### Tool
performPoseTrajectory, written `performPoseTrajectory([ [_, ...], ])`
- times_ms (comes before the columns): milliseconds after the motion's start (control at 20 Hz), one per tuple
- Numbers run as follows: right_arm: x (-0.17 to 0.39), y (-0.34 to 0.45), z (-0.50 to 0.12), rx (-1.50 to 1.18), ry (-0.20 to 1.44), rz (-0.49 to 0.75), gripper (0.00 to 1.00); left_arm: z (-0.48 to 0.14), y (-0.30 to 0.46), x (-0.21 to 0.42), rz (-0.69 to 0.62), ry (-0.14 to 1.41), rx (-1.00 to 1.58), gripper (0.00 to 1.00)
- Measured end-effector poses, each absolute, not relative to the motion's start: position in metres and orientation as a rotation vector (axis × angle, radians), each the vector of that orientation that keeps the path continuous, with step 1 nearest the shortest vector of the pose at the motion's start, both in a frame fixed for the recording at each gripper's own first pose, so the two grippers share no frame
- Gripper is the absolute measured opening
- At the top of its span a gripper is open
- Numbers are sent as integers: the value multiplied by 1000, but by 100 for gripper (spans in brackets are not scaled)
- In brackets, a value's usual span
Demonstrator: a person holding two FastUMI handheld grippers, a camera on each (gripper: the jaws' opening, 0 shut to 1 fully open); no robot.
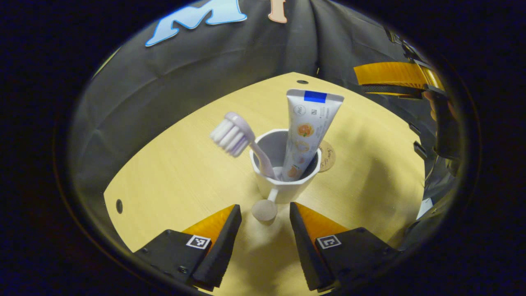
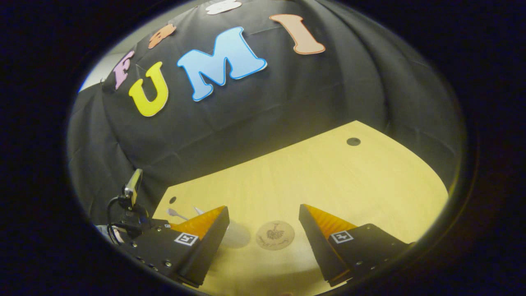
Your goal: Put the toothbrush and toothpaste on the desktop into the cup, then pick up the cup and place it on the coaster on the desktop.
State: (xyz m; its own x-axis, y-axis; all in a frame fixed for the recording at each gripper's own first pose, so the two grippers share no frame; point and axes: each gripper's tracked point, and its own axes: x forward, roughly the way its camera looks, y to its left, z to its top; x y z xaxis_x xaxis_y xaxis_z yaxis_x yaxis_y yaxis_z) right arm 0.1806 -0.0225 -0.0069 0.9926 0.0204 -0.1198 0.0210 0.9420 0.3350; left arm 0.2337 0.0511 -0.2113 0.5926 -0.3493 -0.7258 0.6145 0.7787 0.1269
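Since toothbrush (image 1: 234, 137) & toothpaste (image 1: 308, 131) are already stowed in cup (image 1: 287, 176), cup is yet to be gripped by left gripper (image 1: 265, 216), fingers apart w/ handle between, & moved to coaster (image 1: 327, 156) just behind it; right gripper (image 2: 263, 226) is held apart too.

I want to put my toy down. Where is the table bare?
Bare wood lies left of the cup, toward the desktop edge, and behind the coaster toward the wall. It is crowded around the cup, where the left gripper hovers.

Light wood desk (image 2: 370, 181), smooth top. Small dark round hole (image 2: 353, 142) near far corner of desk. Another small hole (image 2: 172, 200) near left edge. Black cloth wall (image 2: 287, 94) hangs behind desk, full of folds. Small camera (image 2: 133, 186) on stand, with black cable, just past left edge of desk.
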Motion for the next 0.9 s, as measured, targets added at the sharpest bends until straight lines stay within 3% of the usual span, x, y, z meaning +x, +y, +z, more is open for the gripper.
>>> performPoseTrajectory([
  [350,156,-44,-33,367,166,-48,100,-227,39,241,-648,819,465,81],
  [400,154,-46,-37,374,176,-52,100,-229,39,241,-649,829,467,78],
  [500,150,-50,-45,394,189,-62,100,-230,33,243,-658,836,466,55],
  [550,149,-51,-48,402,194,-66,100,-231,32,244,-661,840,467,71],
  [750,144,-54,-57,416,210,-76,100,-228,38,245,-666,859,471,34],
  [900,144,-53,-61,426,220,-79,100,-223,36,246,-660,841,442,28],
])
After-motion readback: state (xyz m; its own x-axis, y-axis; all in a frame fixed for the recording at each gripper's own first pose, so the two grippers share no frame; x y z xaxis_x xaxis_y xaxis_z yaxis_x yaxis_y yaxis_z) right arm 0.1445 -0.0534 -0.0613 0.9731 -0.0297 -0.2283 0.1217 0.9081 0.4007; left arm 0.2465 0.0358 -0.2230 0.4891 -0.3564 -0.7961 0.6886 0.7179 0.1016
